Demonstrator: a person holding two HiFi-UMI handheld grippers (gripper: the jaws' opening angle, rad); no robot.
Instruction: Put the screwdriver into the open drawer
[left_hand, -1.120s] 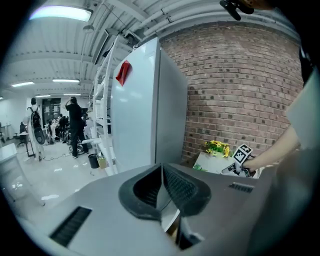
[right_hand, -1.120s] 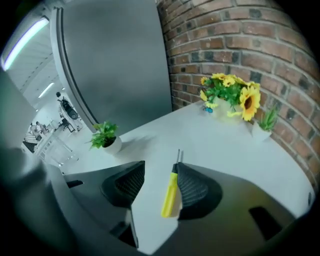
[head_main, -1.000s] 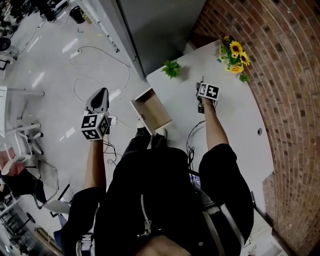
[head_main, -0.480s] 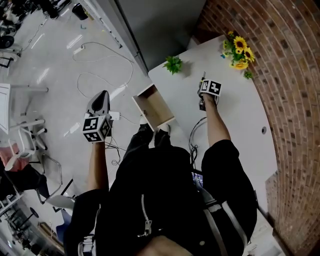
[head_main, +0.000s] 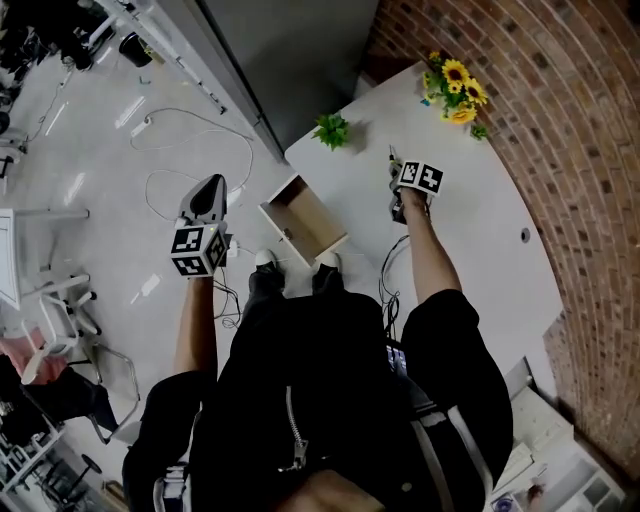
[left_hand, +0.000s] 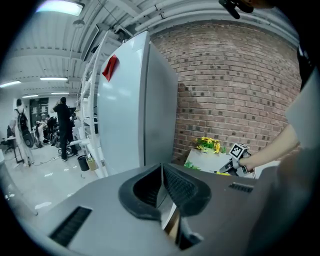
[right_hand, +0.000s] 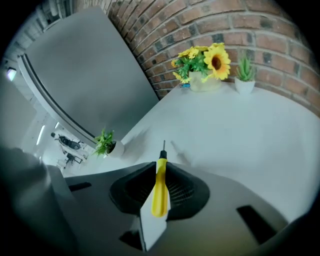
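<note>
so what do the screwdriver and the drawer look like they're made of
The screwdriver handle looks like smooth yellow plastic with a slight sheen; its thin shaft is probably metal. The drawer is likely wood or board: matte tan inside, paler rim.

Workshop corner by a curved brick wall (head_main: 570, 140).
A white table (head_main: 480, 225) stood against the brick beside a tall grey cabinet (head_main: 290, 50). Sunflowers (head_main: 452, 85) and a small plant (head_main: 331, 130) sat on it. A white cable (head_main: 148, 122) trailed over the glossy pale floor (head_main: 90, 210) under ceiling lamps (left_hand: 59, 7).

sunflowers (head_main: 455, 88) beside brick wall (head_main: 570, 130), small green plant (head_main: 331, 130) on white table (head_main: 480, 210), white cable (head_main: 197, 112) on floor (head_main: 90, 210)
</note>
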